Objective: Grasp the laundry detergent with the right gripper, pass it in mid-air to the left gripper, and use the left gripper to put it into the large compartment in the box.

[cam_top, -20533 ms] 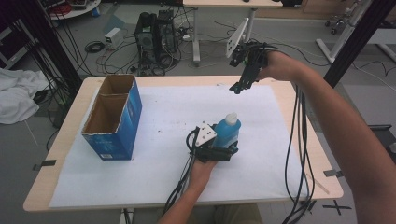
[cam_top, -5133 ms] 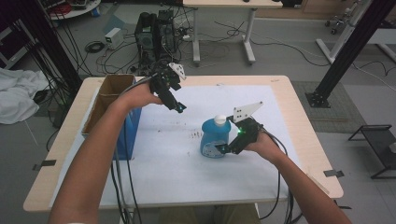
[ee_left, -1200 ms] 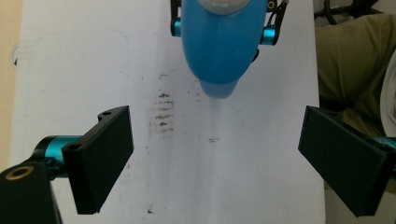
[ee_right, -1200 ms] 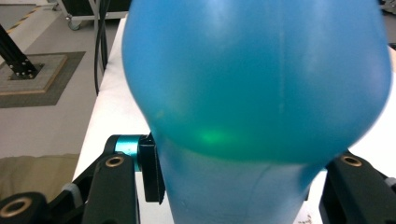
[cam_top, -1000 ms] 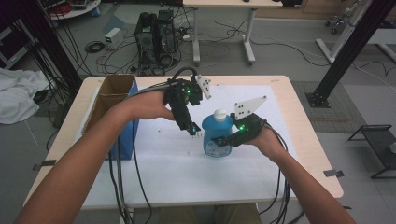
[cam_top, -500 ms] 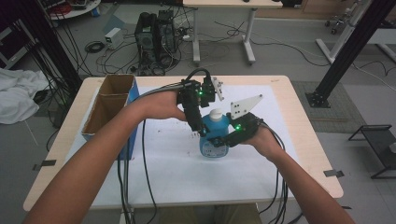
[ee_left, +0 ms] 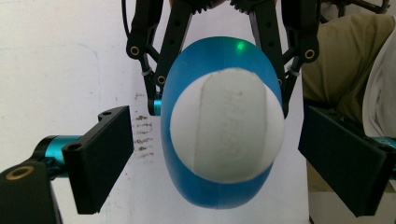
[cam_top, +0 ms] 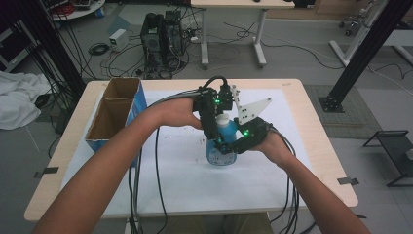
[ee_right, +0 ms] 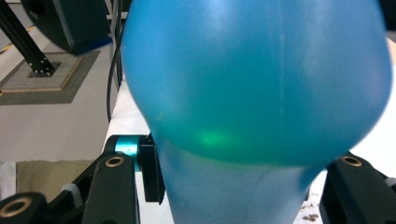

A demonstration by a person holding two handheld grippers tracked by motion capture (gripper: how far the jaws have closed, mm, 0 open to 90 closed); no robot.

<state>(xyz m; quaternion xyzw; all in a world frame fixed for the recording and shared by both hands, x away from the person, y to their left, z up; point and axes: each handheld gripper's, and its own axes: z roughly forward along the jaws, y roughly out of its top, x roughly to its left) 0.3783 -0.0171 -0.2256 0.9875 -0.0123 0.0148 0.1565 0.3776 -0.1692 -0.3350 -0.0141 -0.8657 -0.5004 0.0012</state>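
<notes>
A blue bottle [cam_top: 221,152] with a white cap [cam_top: 225,120] stands upright on the white sheet at mid-table. My right gripper [cam_top: 227,146] comes in from the right and is shut on the bottle's body [ee_right: 257,79], its pads [ee_right: 152,172] pressed against the lower part. My left gripper [cam_top: 217,132] points down over the bottle from the left. In the left gripper view the cap [ee_left: 229,126] lies between my left gripper's [ee_left: 219,156] jaws, which stand open with a gap on each side. The right gripper's fingers [ee_left: 161,70] clasp the blue body [ee_left: 219,56] below.
A blue-sided cardboard box [cam_top: 114,114] stands open at the table's left. White paper [cam_top: 195,187] covers the wooden table [cam_top: 321,146]. Cables [cam_top: 146,180] trail from both grippers over the near edge. Computer gear and a second table stand on the floor beyond.
My left gripper has moved right and slightly down, from beside the bottle to over its cap. The right gripper and the bottle have kept still.
</notes>
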